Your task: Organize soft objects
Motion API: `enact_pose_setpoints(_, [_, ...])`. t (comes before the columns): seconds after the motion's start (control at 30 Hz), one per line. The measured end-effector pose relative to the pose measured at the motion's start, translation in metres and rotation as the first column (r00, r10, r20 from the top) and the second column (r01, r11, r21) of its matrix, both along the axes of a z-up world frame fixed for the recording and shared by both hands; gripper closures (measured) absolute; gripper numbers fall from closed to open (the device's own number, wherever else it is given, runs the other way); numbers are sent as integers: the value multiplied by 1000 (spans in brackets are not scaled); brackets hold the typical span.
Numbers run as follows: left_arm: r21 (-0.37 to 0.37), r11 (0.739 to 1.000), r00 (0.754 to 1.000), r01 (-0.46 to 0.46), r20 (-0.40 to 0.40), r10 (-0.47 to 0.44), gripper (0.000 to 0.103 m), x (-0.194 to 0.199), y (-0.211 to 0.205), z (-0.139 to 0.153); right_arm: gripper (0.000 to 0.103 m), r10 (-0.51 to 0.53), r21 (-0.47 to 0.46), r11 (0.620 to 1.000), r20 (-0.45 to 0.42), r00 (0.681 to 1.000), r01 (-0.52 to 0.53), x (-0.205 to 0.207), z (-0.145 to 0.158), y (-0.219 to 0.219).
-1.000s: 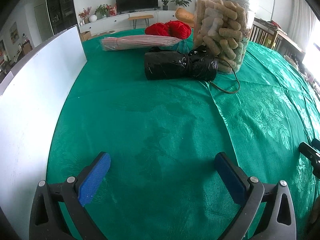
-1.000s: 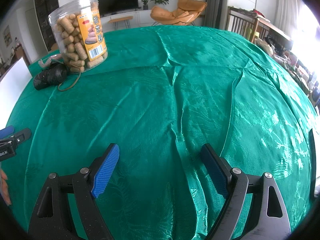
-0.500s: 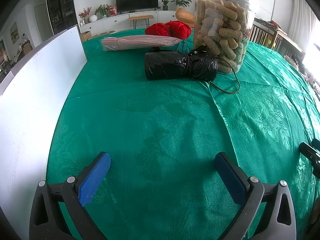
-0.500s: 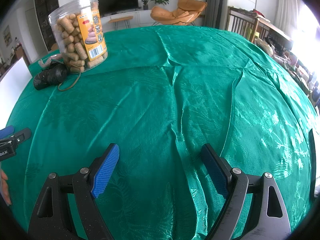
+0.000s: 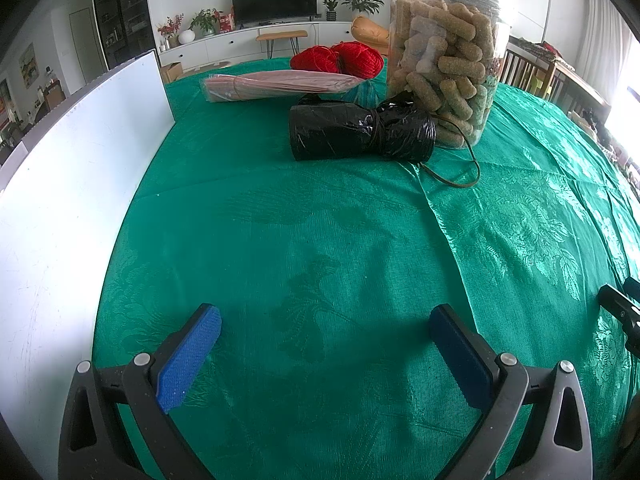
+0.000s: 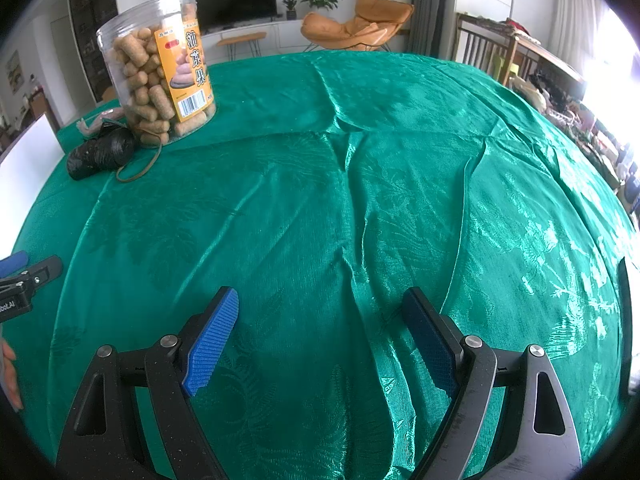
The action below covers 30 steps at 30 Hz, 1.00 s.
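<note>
A black plastic roll (image 5: 360,136) tied with a brown cord lies at the far side of the green tablecloth (image 5: 320,248), also seen as the black roll (image 6: 100,154) at far left. Behind it rest a pink wrapped bundle (image 5: 280,85) and two red yarn balls (image 5: 340,58). My left gripper (image 5: 326,316) hovers open over bare cloth, well short of the roll. My right gripper (image 6: 320,300) is open too, over wrinkled cloth with nothing between its fingers.
A tall clear jar of brown snack sticks (image 5: 444,68) stands just right of the black roll; the same jar (image 6: 156,76) shows an orange label. A white board (image 5: 72,184) stands along the table's left edge. The left gripper's tip (image 6: 28,276) shows at the right view's left edge.
</note>
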<state>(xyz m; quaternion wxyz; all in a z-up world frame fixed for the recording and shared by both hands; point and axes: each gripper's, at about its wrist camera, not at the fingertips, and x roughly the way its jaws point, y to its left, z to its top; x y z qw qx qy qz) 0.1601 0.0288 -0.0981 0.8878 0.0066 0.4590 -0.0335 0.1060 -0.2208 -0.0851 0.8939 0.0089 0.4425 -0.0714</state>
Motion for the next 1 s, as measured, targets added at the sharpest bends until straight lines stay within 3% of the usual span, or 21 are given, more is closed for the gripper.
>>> enact_pose_setpoints(0.53, [0,1000,1000,2,-4,-2,0,1,0,0,17,-1,0,1000,0,1000,1,0,0,0])
enact_pose_setpoints(0.8, [4,998,996,64,-65,-63,0,5,9,3,17,-1,0,1000,-1,1000,1,0,0,-1])
enact_pose_setpoints(1.0, [5,998,997,62,-43,-62,0,0,13,2,17,-1,0,1000,-1,1000,1,0,0,-1])
